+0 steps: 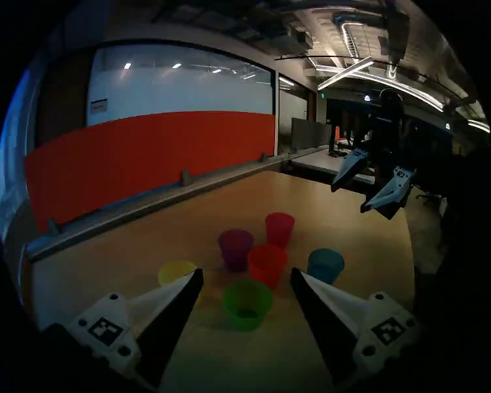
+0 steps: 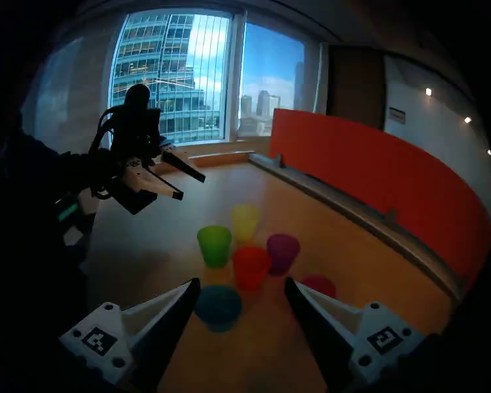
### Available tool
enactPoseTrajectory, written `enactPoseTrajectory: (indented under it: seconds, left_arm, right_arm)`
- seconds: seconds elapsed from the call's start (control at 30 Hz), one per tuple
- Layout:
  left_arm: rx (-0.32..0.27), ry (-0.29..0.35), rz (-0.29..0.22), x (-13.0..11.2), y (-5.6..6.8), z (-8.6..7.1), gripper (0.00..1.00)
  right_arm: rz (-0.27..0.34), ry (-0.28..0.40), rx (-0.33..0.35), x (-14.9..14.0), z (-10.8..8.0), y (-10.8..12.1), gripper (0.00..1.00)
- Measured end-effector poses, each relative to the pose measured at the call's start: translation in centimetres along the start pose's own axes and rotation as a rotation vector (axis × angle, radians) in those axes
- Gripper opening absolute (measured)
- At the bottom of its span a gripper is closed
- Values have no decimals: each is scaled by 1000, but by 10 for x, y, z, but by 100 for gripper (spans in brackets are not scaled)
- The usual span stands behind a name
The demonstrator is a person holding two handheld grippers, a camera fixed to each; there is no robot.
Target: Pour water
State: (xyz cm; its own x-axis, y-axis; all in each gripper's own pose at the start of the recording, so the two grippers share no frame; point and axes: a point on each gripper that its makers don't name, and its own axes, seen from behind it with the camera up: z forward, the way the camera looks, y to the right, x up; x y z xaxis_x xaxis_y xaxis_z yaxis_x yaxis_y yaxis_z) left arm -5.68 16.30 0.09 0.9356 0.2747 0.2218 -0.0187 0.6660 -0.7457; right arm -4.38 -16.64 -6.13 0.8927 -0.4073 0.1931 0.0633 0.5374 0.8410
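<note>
Hovering with fingers spread and empty, the left gripper (image 1: 246, 274) is facing a cluster of six cups (image 1: 267, 263) on the wooden table (image 1: 180, 229), the green cup (image 1: 247, 302) sitting nearest. The right gripper (image 2: 241, 281), also parted and holding nothing, is facing the same cluster from the opposite side, nearest the teal cup (image 2: 218, 306). Pouring is not yet starting; this is looking like the approach, and the next move is calling for clamping one cup and tipping it over another, though which is holding water cannot be told.
</note>
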Motion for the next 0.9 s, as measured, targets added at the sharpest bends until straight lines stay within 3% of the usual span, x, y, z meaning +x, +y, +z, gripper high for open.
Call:
enactPoseTrajectory:
  seconds: [0.37,0.9]
  left_arm:
    - [-29,-80,-5,-39,8,14,99]
    - [-35,-207,-8,-92,6,32,99]
  right_arm:
    - [-26,-74,46,-37,18,-5,100]
    - [-34,-155,97,-82,42,-14,100]
